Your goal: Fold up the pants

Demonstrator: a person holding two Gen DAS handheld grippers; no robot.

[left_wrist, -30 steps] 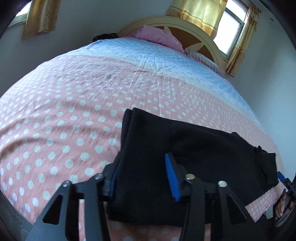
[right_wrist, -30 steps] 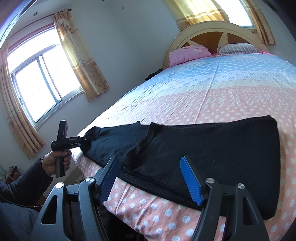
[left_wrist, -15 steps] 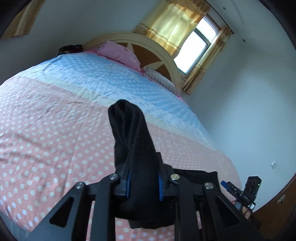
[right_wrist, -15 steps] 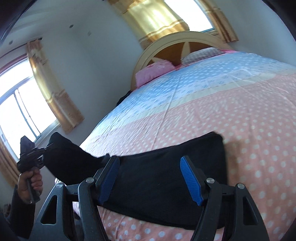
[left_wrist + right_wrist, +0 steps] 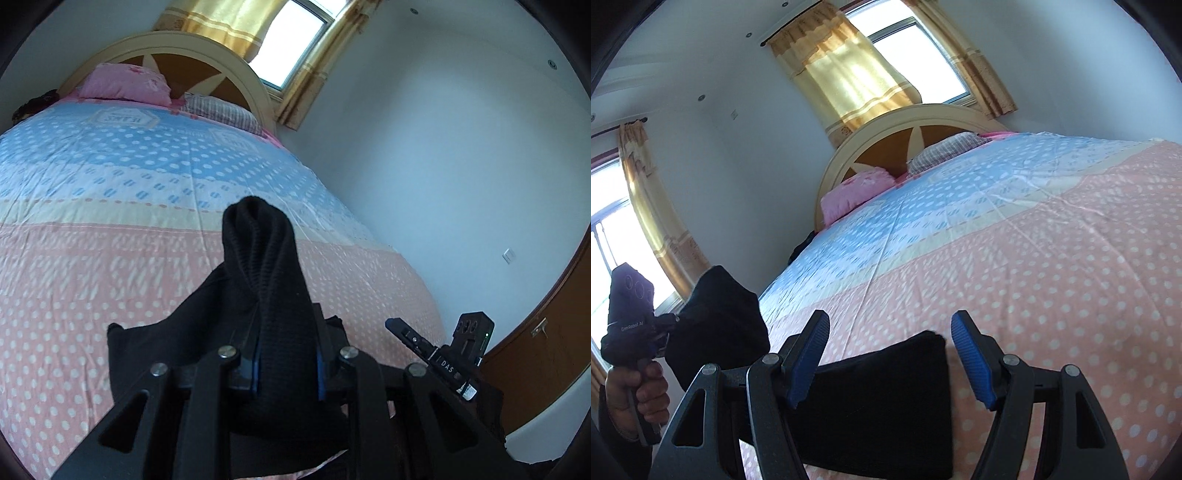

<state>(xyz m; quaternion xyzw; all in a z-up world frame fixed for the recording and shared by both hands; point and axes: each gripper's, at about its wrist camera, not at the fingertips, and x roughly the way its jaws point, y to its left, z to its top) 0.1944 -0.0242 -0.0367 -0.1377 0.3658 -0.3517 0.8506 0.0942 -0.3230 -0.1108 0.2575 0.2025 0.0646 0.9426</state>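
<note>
Black knit pants lie at the near edge of the bed, and one end is lifted. My left gripper is shut on that bunched end and holds it up off the bed. In the right wrist view the lifted bunch hangs at the far left in the left gripper, and the flat part of the pants lies under my right gripper. The right gripper is open and empty, just above the flat part, its jaws wide apart.
The bed has a pink and blue dotted cover. Two pillows lie by the round headboard. Curtained windows are behind the bed and at left. A wooden door stands at right.
My left gripper closed on the end of the pants and raised it off the bed. Both cameras tilted up and swung toward the headboard. The right gripper stayed open.
</note>
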